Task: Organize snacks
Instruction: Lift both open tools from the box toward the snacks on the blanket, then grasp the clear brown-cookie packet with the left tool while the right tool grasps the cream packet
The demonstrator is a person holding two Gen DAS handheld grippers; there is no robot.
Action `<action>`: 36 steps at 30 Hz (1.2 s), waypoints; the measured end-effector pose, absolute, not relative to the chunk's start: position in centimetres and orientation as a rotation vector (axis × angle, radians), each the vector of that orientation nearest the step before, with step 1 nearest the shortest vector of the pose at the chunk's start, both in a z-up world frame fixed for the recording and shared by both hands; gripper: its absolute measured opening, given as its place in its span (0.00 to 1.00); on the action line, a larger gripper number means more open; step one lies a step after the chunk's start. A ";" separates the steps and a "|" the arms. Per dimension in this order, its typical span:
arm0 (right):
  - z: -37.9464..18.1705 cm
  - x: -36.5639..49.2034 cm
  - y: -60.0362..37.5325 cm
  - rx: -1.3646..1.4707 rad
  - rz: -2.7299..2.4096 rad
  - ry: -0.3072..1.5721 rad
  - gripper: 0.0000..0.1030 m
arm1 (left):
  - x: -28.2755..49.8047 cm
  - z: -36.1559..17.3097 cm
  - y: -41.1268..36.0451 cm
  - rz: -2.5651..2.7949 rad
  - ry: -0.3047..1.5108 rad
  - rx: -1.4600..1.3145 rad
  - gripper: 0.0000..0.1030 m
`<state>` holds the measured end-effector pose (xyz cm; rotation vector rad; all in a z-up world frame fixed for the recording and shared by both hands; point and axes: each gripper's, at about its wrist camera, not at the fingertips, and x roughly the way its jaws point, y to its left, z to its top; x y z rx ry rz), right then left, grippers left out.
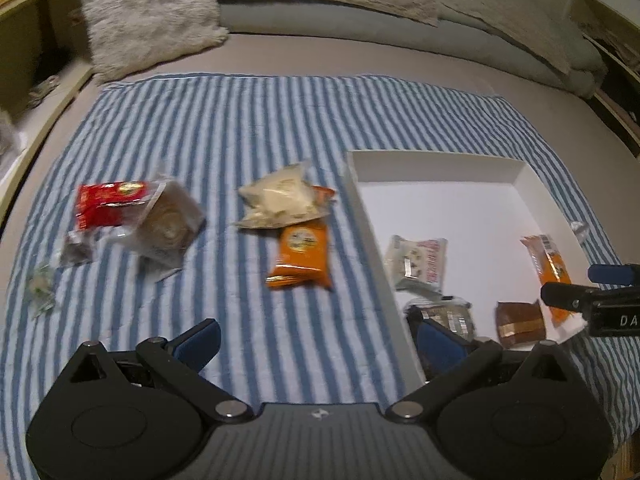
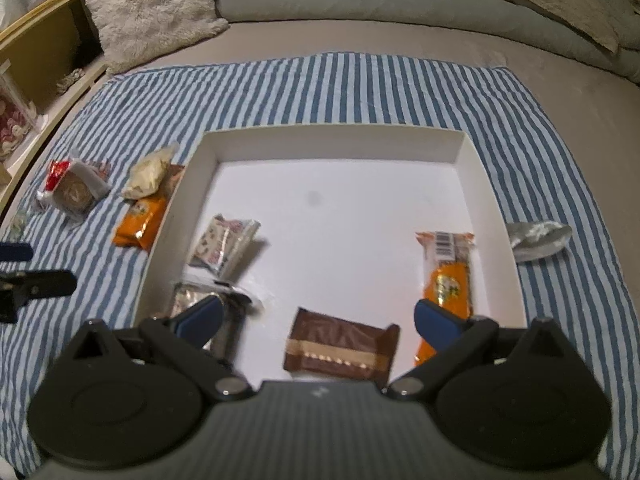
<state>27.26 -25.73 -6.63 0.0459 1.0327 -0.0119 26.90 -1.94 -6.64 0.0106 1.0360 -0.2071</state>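
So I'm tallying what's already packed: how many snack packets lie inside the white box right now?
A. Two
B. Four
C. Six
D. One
B: the white box holds a patterned white packet, a dark packet, a brown bar and an orange bar.

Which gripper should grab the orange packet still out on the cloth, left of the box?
Probably left. The left gripper is open and empty over the striped cloth, with the orange packet just ahead of it. The right gripper is open over the white box, whose wall lies between.
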 end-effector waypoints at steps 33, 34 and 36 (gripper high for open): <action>-7.9 35.8 -15.0 0.231 0.136 0.907 0.99 | 31.3 -8.1 15.2 0.182 0.839 -0.192 1.00; -8.0 36.2 -15.0 0.261 0.136 0.905 0.98 | 31.6 -8.0 15.3 0.179 0.828 -0.211 1.00; -8.5 37.0 -14.9 0.300 0.137 0.902 0.94 | 32.4 -7.9 15.5 0.181 0.811 -0.237 1.00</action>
